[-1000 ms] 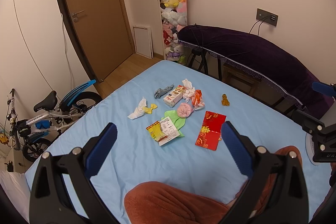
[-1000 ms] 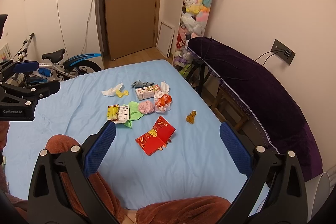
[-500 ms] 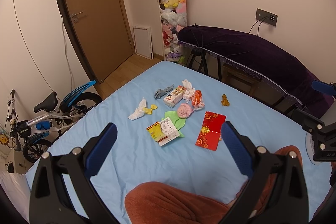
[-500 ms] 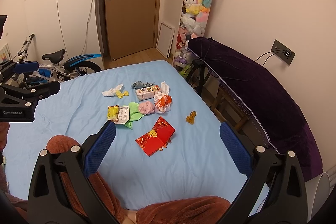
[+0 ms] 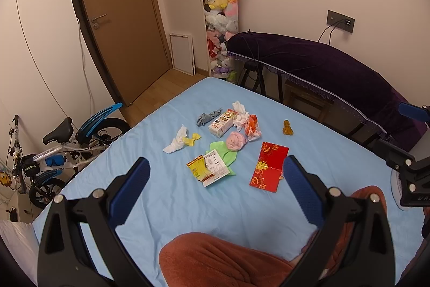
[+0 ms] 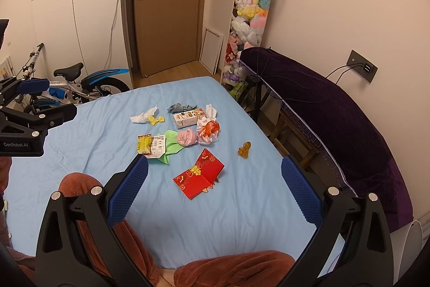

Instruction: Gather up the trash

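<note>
Trash lies scattered on the light blue bed sheet: a red envelope, a yellow wrapper on a white leaflet, green paper, a pink wad, an orange-white wrapper, a small carton, white tissues, a grey scrap and a small amber piece. The same heap shows in the right wrist view, with the red envelope nearest. My left gripper and right gripper are both open and empty, held above the near part of the bed, well short of the trash.
A child's bicycle stands left of the bed. A purple-draped piece of furniture runs along the right edge. A closed brown door and a tall column of plush toys are beyond. Rust-brown cloth lies under the grippers.
</note>
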{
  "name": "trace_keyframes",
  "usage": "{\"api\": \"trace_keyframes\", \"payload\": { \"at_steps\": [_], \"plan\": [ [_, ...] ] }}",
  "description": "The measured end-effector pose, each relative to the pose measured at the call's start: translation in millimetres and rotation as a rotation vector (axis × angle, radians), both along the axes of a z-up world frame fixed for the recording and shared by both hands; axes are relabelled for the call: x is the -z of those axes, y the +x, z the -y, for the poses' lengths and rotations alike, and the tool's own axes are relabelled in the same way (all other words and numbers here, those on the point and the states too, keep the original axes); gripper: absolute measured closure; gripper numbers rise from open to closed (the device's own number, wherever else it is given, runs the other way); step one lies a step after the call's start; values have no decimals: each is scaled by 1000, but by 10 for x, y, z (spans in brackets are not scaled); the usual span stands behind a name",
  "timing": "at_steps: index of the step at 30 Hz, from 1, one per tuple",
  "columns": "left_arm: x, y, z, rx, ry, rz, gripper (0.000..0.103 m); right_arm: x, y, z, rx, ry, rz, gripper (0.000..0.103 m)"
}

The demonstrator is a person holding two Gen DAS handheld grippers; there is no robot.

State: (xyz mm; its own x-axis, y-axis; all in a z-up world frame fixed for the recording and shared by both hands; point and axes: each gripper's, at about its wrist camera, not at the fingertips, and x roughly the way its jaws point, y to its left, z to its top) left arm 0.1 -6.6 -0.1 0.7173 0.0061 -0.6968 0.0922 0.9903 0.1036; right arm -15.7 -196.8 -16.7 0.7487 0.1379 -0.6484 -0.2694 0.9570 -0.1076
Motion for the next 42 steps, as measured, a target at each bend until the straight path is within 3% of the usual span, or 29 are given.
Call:
{"api": "trace_keyframes", "payload": {
  "at_steps": [34,42],
  "plan": [
    [-51,51,-90,-1,2,-16,4,83,-2,-37,-20,15,-17,7],
    [247,226,-31,14,6,-60,4,345,184,-59,-19,34,-49,7]
  ]
}}
